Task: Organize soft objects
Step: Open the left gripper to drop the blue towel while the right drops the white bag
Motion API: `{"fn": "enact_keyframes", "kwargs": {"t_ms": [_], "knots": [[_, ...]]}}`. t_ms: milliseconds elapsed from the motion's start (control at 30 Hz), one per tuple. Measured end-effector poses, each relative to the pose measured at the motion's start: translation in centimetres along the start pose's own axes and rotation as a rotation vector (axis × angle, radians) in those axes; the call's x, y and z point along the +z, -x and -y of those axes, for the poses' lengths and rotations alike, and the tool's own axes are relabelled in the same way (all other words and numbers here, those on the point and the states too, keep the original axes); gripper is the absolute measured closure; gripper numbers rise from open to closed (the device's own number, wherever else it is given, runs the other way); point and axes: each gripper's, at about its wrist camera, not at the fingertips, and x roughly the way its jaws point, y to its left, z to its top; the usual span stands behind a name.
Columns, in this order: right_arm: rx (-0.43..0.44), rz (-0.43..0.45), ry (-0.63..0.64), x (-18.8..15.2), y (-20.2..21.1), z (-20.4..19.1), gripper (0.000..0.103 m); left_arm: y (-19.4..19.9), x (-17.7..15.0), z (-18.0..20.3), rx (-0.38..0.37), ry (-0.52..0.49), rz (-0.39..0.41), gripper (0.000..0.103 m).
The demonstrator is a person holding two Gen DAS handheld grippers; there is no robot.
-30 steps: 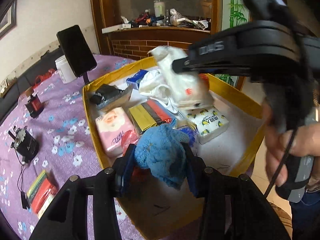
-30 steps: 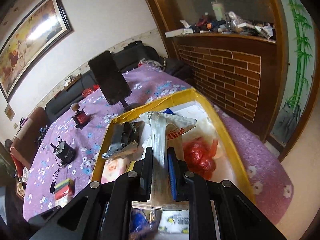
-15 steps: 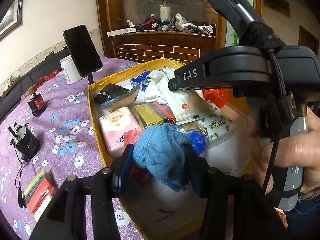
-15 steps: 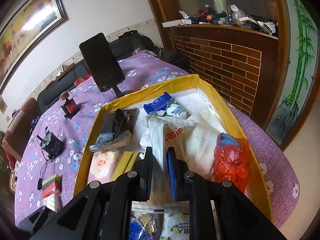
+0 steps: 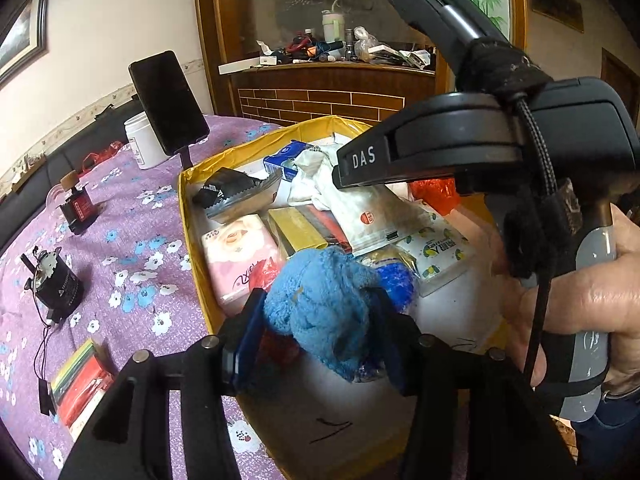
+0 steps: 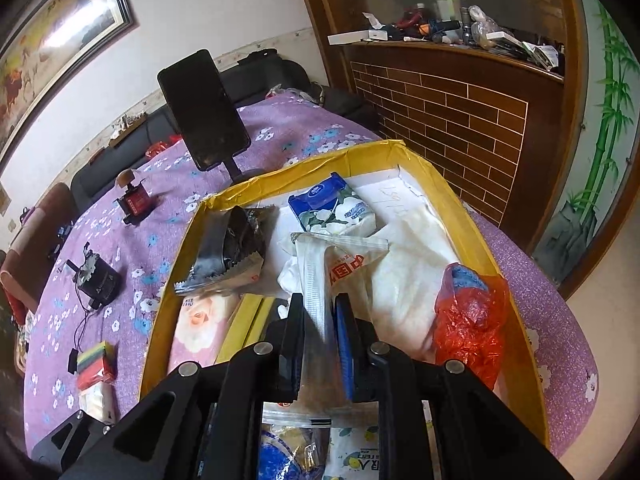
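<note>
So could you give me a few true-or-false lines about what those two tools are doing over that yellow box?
1. The right tool is clamped on a white plastic pouch. True.
2. The left tool has a red bag between its fingers. False: a fluffy blue cloth sits there, and its jaws are opening.
3. The phone on a stand sits inside the yellow box. False: it stands outside, on the purple floral tablecloth.
4. A blue tissue pack lies in the box. True.
</note>
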Motion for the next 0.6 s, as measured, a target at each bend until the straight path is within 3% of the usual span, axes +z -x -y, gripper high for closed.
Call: {"fn": "enact_keyframes", "kwargs": {"t_ms": [167, 600], "knots": [[-0.018, -0.021, 0.023, 0.02, -0.35, -0.39, 0.085, 0.06, 0.05, 0.10, 0.003, -0.001, 0.001, 0.043], [-0.048, -0.048, 0.053, -0.03, -0.64, -0.77, 0.079, 0.27, 0.01, 0.21, 0.000, -0.014, 0.010, 0.041]]}}
